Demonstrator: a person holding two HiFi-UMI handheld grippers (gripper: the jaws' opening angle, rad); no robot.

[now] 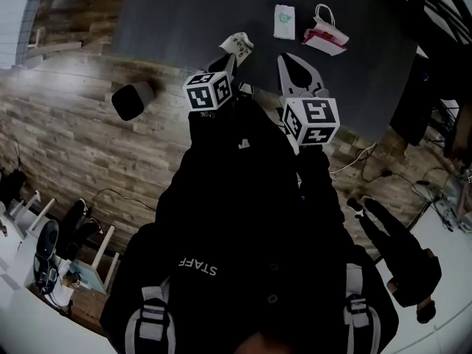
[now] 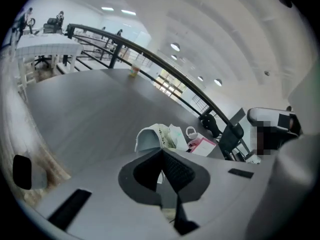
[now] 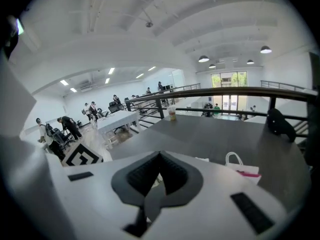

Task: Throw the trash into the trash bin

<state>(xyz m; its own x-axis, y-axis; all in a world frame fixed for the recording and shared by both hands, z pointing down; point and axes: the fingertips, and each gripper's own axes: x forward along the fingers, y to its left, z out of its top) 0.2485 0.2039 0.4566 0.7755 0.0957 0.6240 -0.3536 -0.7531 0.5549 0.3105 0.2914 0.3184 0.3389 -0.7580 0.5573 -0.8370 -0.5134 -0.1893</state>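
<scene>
A black jacket fills the foreground. Just beyond it, to the right of the trash bin, the left hand-held gripper is clamped tight on a crumpled piece of paper. The paper sticks out past the gripper's tips. Further right of the bin, the right hand-held gripper has its jaws together and grips nothing. The bin stands on the wood floor. Farthest from the bin, a white packet and a pink-and-white bag with handles lie on a dark grey floor area.
</scene>
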